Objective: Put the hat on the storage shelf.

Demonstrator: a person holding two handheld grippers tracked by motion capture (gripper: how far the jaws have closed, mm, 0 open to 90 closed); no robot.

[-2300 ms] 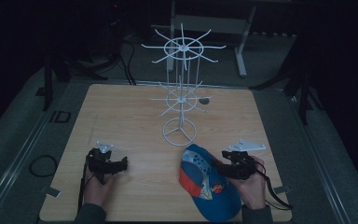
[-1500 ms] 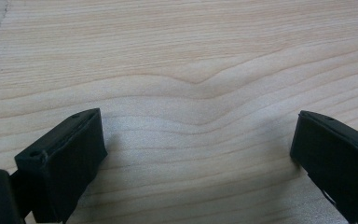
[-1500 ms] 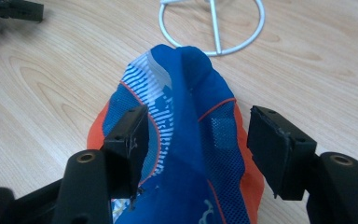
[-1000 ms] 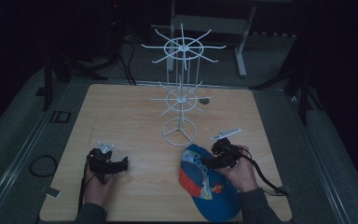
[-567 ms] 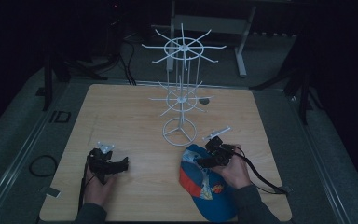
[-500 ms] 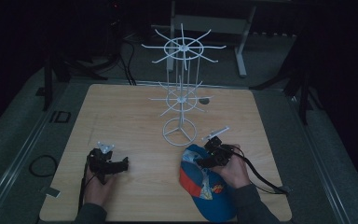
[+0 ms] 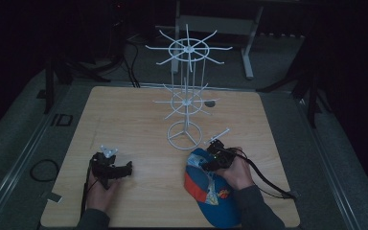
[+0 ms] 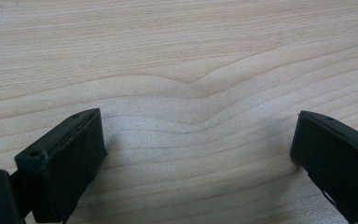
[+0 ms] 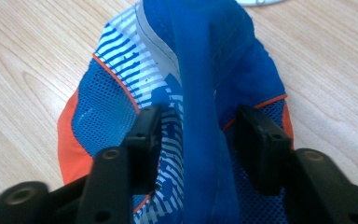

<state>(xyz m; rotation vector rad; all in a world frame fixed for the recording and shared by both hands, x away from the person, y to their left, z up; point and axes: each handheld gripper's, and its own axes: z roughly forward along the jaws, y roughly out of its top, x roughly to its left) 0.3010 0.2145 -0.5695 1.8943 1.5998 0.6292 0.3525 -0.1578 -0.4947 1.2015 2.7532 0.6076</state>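
White wire display stand [image 7: 187, 98] with 2 spoked tiers, wooden table [image 7: 124, 115]

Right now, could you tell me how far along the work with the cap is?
Early stage. Done: the right gripper has reached the blue and orange cap, straddling a raised blue fold. In hand: its jaws have just been closing on that fold, with gaps showing. Left: gripping, lifting, perhaps hanging it on the white wire rack. The left gripper rests open.
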